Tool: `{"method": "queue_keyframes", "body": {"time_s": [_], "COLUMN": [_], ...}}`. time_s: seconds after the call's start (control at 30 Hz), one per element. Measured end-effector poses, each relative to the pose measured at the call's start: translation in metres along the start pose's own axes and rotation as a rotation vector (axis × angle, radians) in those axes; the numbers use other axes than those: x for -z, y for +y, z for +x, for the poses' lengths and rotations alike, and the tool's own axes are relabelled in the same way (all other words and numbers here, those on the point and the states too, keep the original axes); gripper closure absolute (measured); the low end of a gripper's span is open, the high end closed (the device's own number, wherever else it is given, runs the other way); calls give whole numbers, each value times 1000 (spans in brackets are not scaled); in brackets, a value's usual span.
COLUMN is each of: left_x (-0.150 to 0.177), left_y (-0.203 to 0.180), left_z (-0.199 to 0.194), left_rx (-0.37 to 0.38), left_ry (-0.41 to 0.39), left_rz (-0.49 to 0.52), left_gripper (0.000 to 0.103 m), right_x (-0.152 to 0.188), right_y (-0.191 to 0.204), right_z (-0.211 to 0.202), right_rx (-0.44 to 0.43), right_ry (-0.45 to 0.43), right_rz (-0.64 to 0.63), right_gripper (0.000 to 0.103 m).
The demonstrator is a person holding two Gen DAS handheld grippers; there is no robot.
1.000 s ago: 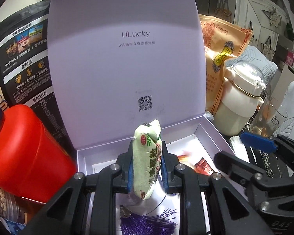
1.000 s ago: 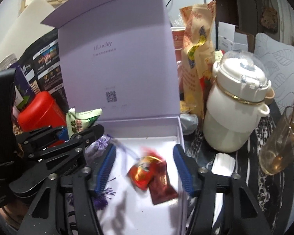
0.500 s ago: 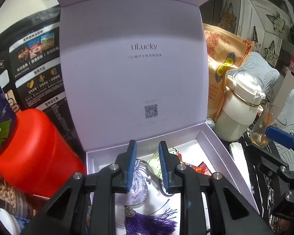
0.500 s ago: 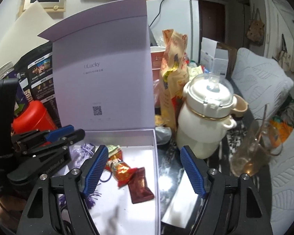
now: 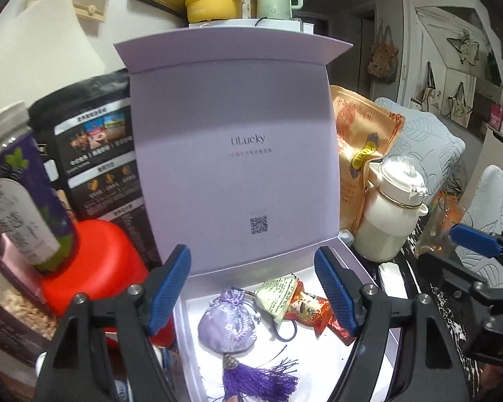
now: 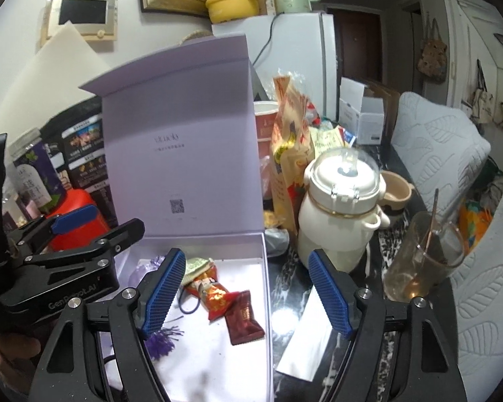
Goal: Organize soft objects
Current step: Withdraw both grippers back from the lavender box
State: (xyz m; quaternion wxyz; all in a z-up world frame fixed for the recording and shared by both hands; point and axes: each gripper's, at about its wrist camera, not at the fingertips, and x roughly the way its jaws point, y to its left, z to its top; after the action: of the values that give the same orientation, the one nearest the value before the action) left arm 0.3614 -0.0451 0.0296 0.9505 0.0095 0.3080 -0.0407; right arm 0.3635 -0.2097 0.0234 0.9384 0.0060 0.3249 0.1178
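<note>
Below the spread jaws, green packet.

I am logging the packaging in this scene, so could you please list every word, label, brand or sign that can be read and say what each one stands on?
"ULucky": inside the raised lid of the lilac gift box.
"Gen.Robot.AI", partly hidden: side of the left gripper.
QR code and small line under the brand on the lid: too small to read.
Print on the black pouch, purple jar, orange pouch and green sachet: too blurred to read.
</note>
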Motion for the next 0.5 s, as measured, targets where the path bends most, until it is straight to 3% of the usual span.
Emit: {"method": "queue_keyframes", "body": {"time_s": [0.13,0.5], "left_x": [-3,-1], "left_y": [6,5], "left_z": [-15,-77], "left_rx": [-4,-22], "left_ry": [-10,-77], "left_rz": [-33,-21], "left_gripper": [27,27], "right_x": [-1,7], "right_y": [4,15], "right_z": [-20,-76], "right_rx": [6,1], "right_ry": [-45,-91], "right_rz": [-11,-32], "right_gripper": [18,15]}}
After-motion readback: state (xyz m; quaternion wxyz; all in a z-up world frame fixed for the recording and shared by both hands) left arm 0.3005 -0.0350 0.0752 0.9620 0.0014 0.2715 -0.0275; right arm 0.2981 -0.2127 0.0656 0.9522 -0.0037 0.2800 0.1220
